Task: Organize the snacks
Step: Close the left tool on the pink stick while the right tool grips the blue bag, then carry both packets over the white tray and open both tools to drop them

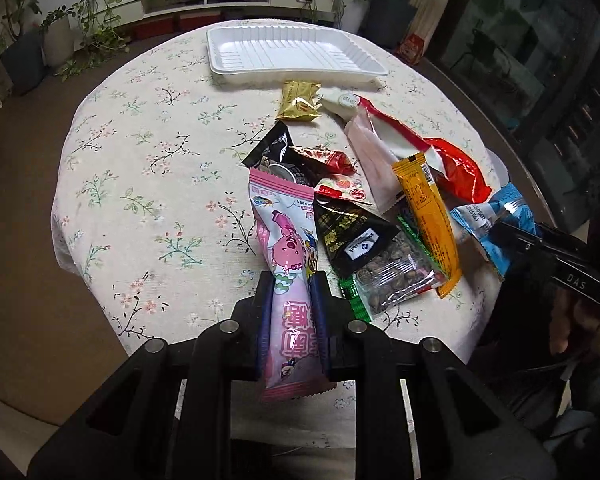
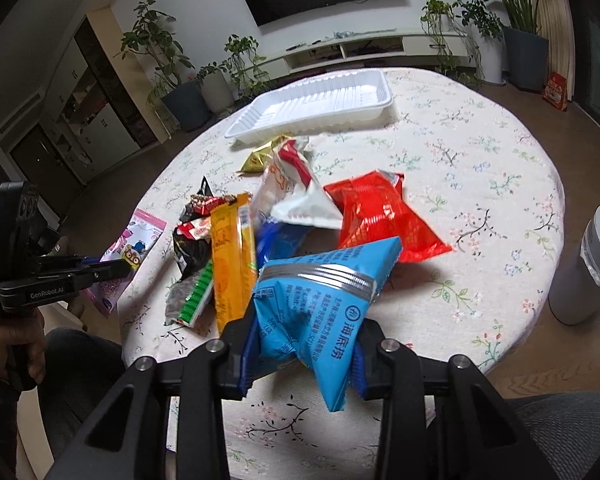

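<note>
The pink packet (image 1: 290, 280) is pinched by the left gripper (image 1: 290, 300), the blue packet (image 2: 320, 304) by the right gripper (image 2: 304, 354). Both could be dropped before the far white tray (image 1: 296, 50) is reached, because the wrappers look slippery.

The tray (image 1: 296, 54) sits at the far side of the table (image 1: 140, 168); the snack pile (image 1: 380, 208) lies just before it, right of centre; one packet (image 1: 288, 280) sits between the left gripper's (image 1: 290, 284) fingers, another packet (image 2: 316, 304) between the right gripper's (image 2: 306, 332).
</note>
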